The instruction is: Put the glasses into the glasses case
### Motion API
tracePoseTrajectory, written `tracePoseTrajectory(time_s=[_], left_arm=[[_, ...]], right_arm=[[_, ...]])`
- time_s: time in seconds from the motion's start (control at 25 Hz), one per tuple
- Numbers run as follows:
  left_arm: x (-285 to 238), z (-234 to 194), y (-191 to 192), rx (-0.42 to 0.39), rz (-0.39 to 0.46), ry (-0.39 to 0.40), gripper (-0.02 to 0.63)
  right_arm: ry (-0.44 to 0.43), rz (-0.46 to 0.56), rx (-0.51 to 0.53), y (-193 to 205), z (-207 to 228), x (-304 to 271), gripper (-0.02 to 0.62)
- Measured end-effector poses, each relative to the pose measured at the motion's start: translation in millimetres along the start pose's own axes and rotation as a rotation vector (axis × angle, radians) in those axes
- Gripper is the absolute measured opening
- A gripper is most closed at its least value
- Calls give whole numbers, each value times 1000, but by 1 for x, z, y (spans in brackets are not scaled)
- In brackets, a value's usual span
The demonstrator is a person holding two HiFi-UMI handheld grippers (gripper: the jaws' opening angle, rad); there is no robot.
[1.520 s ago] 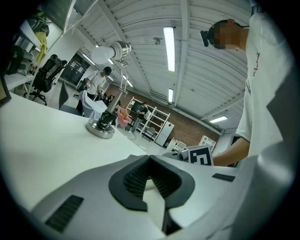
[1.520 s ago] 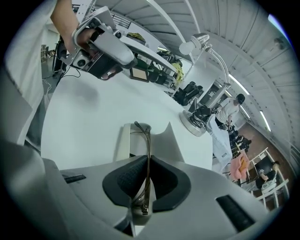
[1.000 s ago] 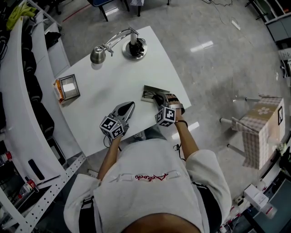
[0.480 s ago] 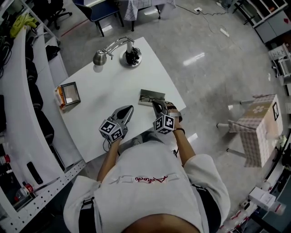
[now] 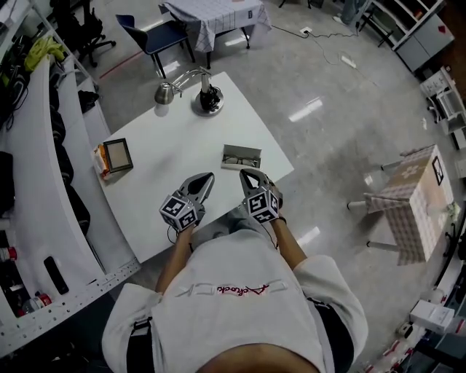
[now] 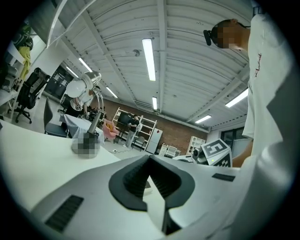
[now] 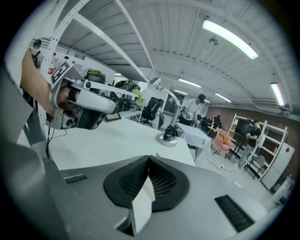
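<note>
The open grey glasses case (image 5: 241,157) lies near the right edge of the white table (image 5: 167,167), and dark-framed glasses (image 5: 239,159) show inside it. My right gripper (image 5: 246,175) is shut and empty, just on the near side of the case and apart from it. To its left my left gripper (image 5: 208,177) hovers over the table, also shut and empty. In the right gripper view the jaws (image 7: 149,159) meet with nothing between them. The left gripper view shows the same for its jaws (image 6: 150,157).
A silver desk lamp (image 5: 191,86) stands at the table's far corner. A small framed box (image 5: 116,154) sits near the left edge. A blue chair (image 5: 156,33) and a cloth-covered table (image 5: 211,13) stand beyond, and a plaid-covered stool (image 5: 411,197) is on the floor at right.
My right gripper has drawn back from over the case toward the person and now sits clear of it. The left gripper has stayed roughly in place.
</note>
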State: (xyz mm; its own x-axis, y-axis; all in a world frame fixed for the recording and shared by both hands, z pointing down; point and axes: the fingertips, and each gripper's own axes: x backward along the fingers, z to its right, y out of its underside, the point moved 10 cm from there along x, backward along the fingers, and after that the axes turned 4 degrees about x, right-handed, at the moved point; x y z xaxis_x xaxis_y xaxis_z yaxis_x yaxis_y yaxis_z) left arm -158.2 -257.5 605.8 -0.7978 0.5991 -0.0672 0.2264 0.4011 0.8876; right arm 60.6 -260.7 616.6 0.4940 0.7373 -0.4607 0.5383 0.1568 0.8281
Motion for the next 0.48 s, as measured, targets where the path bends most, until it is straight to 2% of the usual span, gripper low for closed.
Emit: tracePoseTrajectory(time_s=[0.32,0.48], left_arm=[[17,25,1,-42,19,41,3],[28,42,8,-50,21,61,3]], right_arm=[[57,225,-339,-11,-5,44,0],[84,288,-422,-10,-23,70,0]])
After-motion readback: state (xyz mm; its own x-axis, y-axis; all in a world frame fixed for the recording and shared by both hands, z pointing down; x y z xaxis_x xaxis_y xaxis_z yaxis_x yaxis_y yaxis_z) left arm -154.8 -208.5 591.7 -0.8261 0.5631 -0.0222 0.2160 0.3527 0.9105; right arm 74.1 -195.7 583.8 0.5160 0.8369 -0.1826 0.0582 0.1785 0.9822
